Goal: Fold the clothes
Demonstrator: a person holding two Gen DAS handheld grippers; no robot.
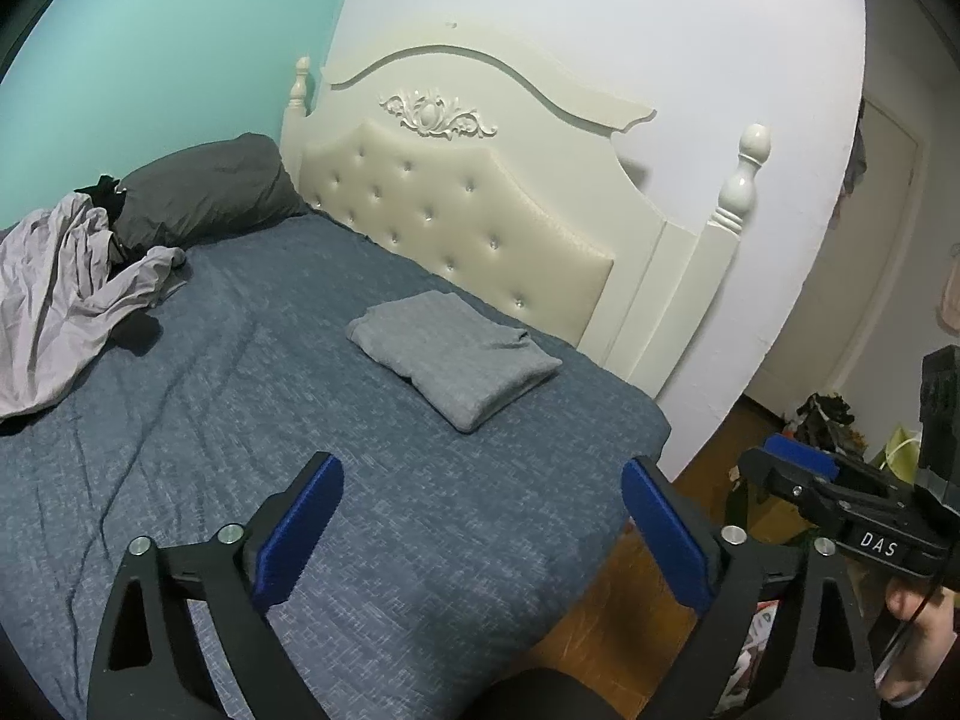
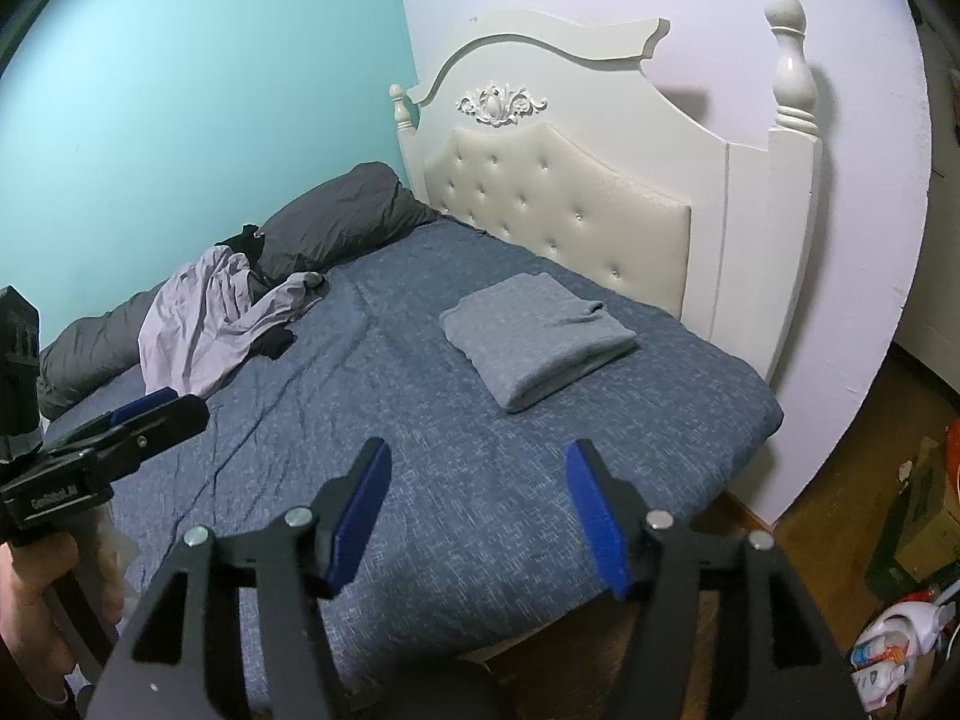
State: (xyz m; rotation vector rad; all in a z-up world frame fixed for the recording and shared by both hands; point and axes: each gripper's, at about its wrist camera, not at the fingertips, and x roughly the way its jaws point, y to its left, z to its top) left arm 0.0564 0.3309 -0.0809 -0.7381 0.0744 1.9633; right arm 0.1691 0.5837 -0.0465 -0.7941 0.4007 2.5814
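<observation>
So from my left wrist cam, far left edge of the frame there's a crumpled pale lilac garment point(image 1: 57, 288) dumped on the bed, with something small and black point(image 1: 103, 187) poking up behind it and a dark grey pillow point(image 1: 204, 189) just to its right, up against the teal wall point(image 1: 150, 42). The blue bedspread point(image 1: 252, 420) fills most of the middle and lower part of the shot. Center frame, a bit right, sits the folded grey garment point(image 1: 456, 354), a neat rectangle lying flat on the bedspread near the cream tufted headboard point(image 1: 444, 210) and well apart from the lilac pile. Bottom of the frame is my left gripper point(image 1: 483, 531), blue pads spread wide with nothing between them, just hanging over the bed's near edge. At the right edge of that view my right gripper point(image 1: 786, 468) pokes in sideways over the wood floor point(image 1: 606, 606). On the right wrist cam that gripper point(image 2: 480, 516) has its pads apart too, narrower than the left one's, nothing in them, with the folded grey piece up above them in mid-frame. Some clutter point(image 2: 900, 648) sits on the floor in the lower right corner, can't really tell what it is.
</observation>
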